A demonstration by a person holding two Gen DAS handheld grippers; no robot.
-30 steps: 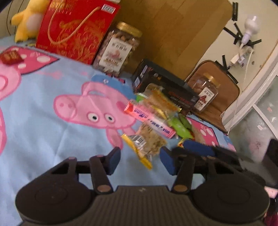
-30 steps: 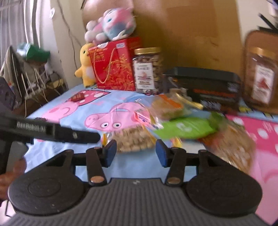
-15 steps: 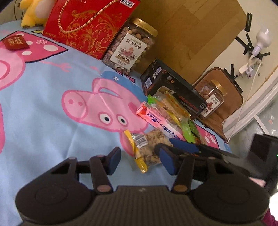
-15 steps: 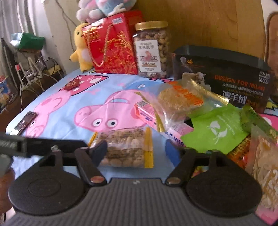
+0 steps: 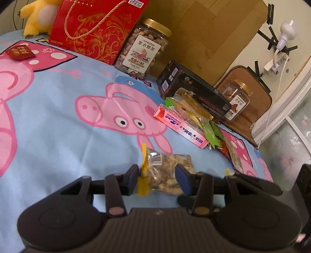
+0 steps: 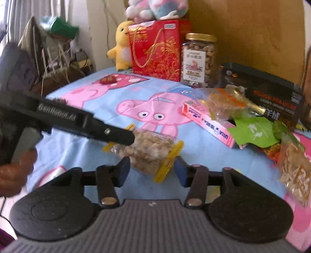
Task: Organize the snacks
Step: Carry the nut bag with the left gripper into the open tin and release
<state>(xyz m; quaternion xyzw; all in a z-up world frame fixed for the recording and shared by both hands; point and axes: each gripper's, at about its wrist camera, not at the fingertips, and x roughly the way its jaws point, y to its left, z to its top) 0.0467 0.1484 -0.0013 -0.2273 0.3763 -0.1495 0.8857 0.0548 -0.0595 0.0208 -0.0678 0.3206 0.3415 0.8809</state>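
A clear bag of nuts with yellow ends (image 5: 165,175) lies on the blue Peppa Pig cloth (image 5: 58,120). My left gripper (image 5: 158,180) is open, its blue pads on either side of the bag. My right gripper (image 6: 151,170) is open too, with the same bag (image 6: 149,150) just ahead between its pads. The left gripper's finger (image 6: 108,132) reaches the bag from the left in the right wrist view. A pink box (image 5: 180,126), (image 6: 210,122), green packets (image 6: 254,132) and other snack bags (image 6: 295,173) lie in a pile to the right.
At the back stand a red gift bag (image 5: 97,25), a nut jar (image 5: 143,48), a black box (image 5: 194,93), a second jar (image 5: 235,101) and a yellow plush toy (image 5: 38,17). A small red packet (image 5: 19,51) lies far left. The cloth's edge drops off at the right.
Both grippers have moved in on the nut bag, which now sits between the pads of each. The bag has turned and shifted a little on the cloth.
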